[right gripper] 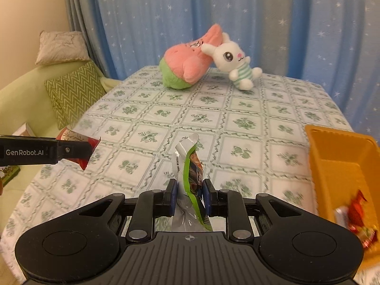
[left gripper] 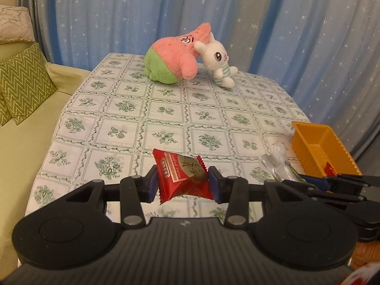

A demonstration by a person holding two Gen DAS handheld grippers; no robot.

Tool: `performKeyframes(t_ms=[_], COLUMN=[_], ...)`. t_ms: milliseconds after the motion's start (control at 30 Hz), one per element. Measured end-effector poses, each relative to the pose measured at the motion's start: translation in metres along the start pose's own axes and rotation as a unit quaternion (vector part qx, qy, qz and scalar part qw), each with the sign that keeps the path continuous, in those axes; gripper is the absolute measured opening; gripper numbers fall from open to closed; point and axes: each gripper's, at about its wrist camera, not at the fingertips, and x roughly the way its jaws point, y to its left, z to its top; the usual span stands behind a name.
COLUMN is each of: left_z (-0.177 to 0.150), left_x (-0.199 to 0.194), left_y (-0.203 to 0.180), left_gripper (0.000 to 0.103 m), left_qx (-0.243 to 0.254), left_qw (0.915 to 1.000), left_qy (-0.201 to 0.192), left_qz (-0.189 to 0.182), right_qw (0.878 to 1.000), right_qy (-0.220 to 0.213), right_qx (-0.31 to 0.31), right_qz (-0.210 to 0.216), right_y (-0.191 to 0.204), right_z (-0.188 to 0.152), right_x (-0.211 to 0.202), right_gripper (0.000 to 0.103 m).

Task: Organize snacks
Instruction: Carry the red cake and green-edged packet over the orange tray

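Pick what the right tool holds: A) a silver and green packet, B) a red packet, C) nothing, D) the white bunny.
A: in the right wrist view the right tool is clamped on the silver and green packet, while the red packet sits in the left tool.

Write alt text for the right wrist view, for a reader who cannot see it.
The right gripper pinches a silver and green snack packet upright between its fingers, above a table with a floral cloth. An orange basket holding red snacks stands at right, the left gripper holds a red snack packet at left, and two plush toys lie at the far end.
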Motion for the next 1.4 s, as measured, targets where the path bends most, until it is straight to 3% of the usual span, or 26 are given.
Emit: performKeyframes(t_ms=[300,600,1400], left_z=[-0.022,-0.040,-0.052], left_x=[-0.056,-0.086,-0.090], left_y=[-0.029,-0.053,-0.137], left_gripper=[0.039,0.039,0.039], left_qx=[-0.011,-0.013,0.029], left_qw=[0.9999,0.9997,0.9983], left_qy=[-0.013,-0.017,-0.012], left_qz=[0.000,-0.005,-0.050], right_qw=[1.000,0.999,0.994], right_qy=[-0.017,-0.028,-0.038], right_qx=[0.019,0.021,0.066], right_qz=[-0.002,-0.021,-0.079], right_y=[0.000,-0.007,-0.072], right_z=[-0.019,-0.041,-0.071], right_x=[-0.069,-0.115,-0.171], right_gripper=[0.023,0.023,0.023])
